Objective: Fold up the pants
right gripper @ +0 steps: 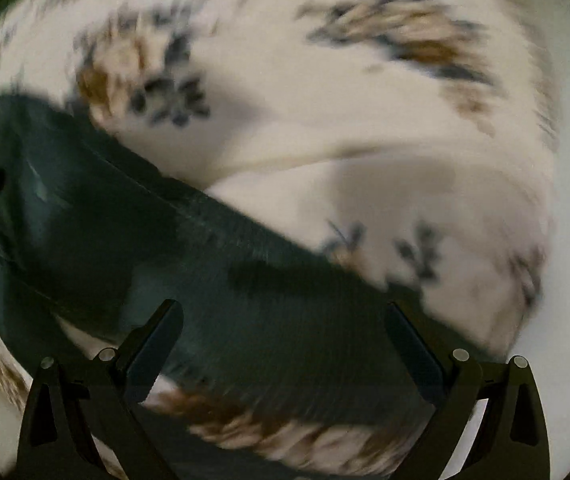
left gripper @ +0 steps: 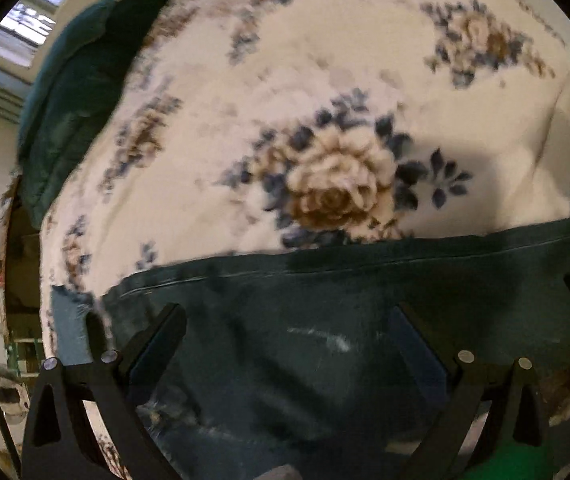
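While both hand-held grippers [left gripper: 289,340] [right gripper: 285,336] gape over dark pants [left gripper: 325,300], only the left view shows a green pillow [left gripper: 81,92]

place: a home bedroom, as I see it | surface under me: bed covered by a cream plush blanket with brown roses and blue leaves [left gripper: 325,92] | on it: dark teal quilted cushion [left gripper: 81,92] | beyond: pale wall and daylit window [left gripper: 25,28] | far left: blurred household clutter

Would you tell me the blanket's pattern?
Cream blanket with brown roses and dark blue leaves; clearest in the left wrist view.
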`<state>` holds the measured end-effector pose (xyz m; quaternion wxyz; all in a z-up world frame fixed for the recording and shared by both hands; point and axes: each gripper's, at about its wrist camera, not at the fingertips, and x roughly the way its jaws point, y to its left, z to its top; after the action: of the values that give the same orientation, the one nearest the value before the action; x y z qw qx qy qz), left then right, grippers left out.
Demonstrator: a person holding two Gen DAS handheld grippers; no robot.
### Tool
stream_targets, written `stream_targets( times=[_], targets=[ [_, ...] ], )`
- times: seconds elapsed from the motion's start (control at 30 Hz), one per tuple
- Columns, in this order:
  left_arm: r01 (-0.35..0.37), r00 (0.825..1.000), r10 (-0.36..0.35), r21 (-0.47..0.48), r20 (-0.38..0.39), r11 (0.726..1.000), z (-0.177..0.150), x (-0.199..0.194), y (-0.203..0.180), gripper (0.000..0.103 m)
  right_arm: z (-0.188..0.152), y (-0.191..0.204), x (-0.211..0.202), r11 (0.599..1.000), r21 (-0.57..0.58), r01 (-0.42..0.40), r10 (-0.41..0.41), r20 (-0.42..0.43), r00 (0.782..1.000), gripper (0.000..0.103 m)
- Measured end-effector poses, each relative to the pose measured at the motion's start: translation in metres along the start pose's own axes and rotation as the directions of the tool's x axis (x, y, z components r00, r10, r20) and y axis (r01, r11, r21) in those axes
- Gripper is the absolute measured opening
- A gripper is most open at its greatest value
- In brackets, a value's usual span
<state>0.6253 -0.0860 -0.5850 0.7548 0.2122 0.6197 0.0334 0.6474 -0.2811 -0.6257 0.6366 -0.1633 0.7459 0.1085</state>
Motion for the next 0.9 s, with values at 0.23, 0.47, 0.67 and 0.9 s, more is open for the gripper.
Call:
stream_targets(
  times=[0.23, 0.47, 0.67, 0.9],
  targets=[
    [0.088, 0.996, -0.087, 0.074, -0.027, 0.993, 0.014, 0.033, 0.001, 0.102, 0.044, 0.019, 0.067, 0.942, -0.333, -0.039, -0.030, -0.198, 0.980, 0.054],
    [0.210, 0.978, -0.207, 0.255, -0.041, 0.944, 0.022, 0.033, 0.001, 0.100, 0.003, 0.039, 0.026, 0.870, -0.492, -0.011, -0.005, -0.031, 0.999, 0.006],
    [0.300, 0.951, -0.304, 0.424, -0.060, 0.855, 0.032, 0.023, -0.020, 0.100, -0.030, 0.028, -0.018, 0.874, -0.486, -0.012, 0.074, 0.109, 0.991, 0.005],
    [0.347, 0.933, -0.322, 0.627, -0.158, 0.698, 0.022, 0.032, -0.074, 0.063, -0.049, 0.032, -0.040, 0.896, -0.441, -0.054, 0.141, 0.166, 0.976, 0.005]
  ],
)
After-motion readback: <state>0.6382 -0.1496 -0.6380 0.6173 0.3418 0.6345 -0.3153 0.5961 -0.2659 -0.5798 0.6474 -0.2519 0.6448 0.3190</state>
